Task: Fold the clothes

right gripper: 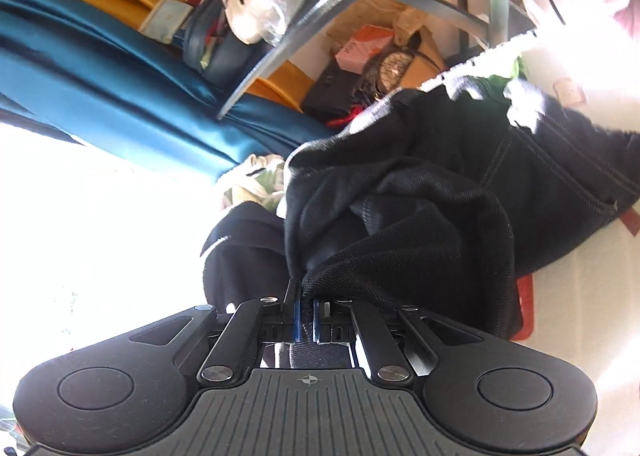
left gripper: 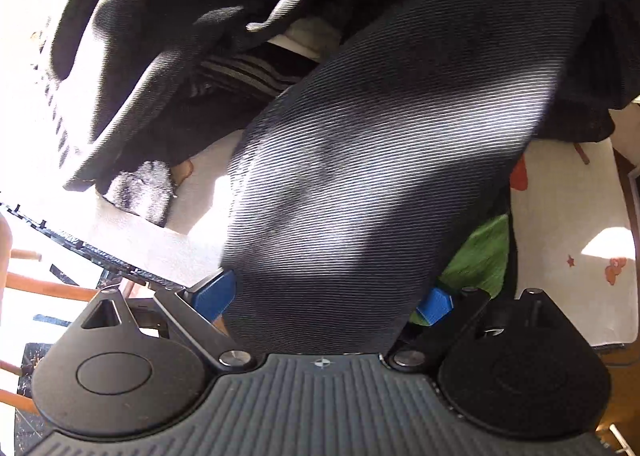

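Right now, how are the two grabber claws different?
The right gripper has its blue pads squeezed together, pinching an edge of black cloth. The left gripper has its pads spread wide, with a broad ribbed dark cloth lying between them. Both have blue pads and black arms, and both have dark clothes in them.

Teal curtain [right gripper: 120, 76], cluttered shelf [right gripper: 360, 56] — harsh sunlight

Both grippers, left gripper [left gripper: 324, 304] and right gripper [right gripper: 306, 316], are black with ribbed grey bases, silver screws beside them, and seemingly blue pads [left gripper: 214, 292].
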Demonstrator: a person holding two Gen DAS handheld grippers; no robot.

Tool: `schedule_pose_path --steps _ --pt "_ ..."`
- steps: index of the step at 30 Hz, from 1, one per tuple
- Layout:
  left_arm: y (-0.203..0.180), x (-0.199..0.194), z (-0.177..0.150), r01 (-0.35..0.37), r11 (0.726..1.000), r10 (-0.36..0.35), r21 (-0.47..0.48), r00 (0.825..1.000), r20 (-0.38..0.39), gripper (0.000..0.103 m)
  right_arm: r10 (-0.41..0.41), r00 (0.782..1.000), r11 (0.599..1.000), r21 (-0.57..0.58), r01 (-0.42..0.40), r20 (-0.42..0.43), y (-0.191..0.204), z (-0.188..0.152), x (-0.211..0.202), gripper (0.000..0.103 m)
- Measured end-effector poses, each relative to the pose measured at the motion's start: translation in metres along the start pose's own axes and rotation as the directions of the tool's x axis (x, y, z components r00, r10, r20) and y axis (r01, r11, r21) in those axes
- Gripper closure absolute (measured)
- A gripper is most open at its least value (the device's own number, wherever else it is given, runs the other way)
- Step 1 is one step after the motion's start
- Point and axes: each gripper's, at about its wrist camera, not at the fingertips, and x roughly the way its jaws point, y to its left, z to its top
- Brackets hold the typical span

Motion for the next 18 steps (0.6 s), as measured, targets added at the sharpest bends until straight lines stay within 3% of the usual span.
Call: schedule_pose_path --steps 4,5,6,7,8,11,16,18 --pt "0.016 0.003 -0.002 -0.028 0.999 0.028 -0.039 1.0 0.006 0.006 0.034 0.999 0.999 -0.025 -0.034 0.013 0.003 0.008 -0.004 0.098" --pt "0.018 0.001 -0.002 -0.032 0.999 0.033 -0.036 0.999 0.018 0.015 0.032 0.999 0.999 -0.027 -0.031 0.011 0.002 0.008 -0.004 0.098" --pt "0.02 -0.004 0.0 -0.017 0.999 0.018 -0.045 1.0 0.026 0.033 0.028 1.0 0.999 -0.029 -0.028 0.009 0.001 0.008 -0.003 0.098" --pt "0.023 -0.01 0.003 0.014 0.998 -0.013 -0.062 0.999 0.03 0.074 0.015 1.0 1.0 -0.021 -0.015 0.0 -0.003 0.008 0.0 0.098" --pt "0.026 -0.02 0.007 0.029 0.996 -0.025 -0.084 0.999 0.043 0.088 0.003 1.0 1.0 -0.012 -0.003 -0.01 -0.008 0.007 0.004 0.098" --pt "0.038 -0.063 0.017 0.041 0.99 -0.026 -0.135 0.994 0.109 0.092 -0.022 1.0 0.997 0.075 0.023 -0.017 -0.032 0.003 0.011 0.093" --pt "0.057 -0.113 0.028 0.02 0.995 -0.002 -0.101 0.983 0.182 0.095 -0.037 0.999 0.971 0.235 0.043 -0.031 -0.074 -0.013 0.019 0.09" --pt "0.061 -0.128 0.034 0.005 0.994 0.018 -0.11 0.979 0.202 0.098 -0.032 0.999 0.96 0.276 0.04 -0.036 -0.082 -0.022 0.021 0.084"
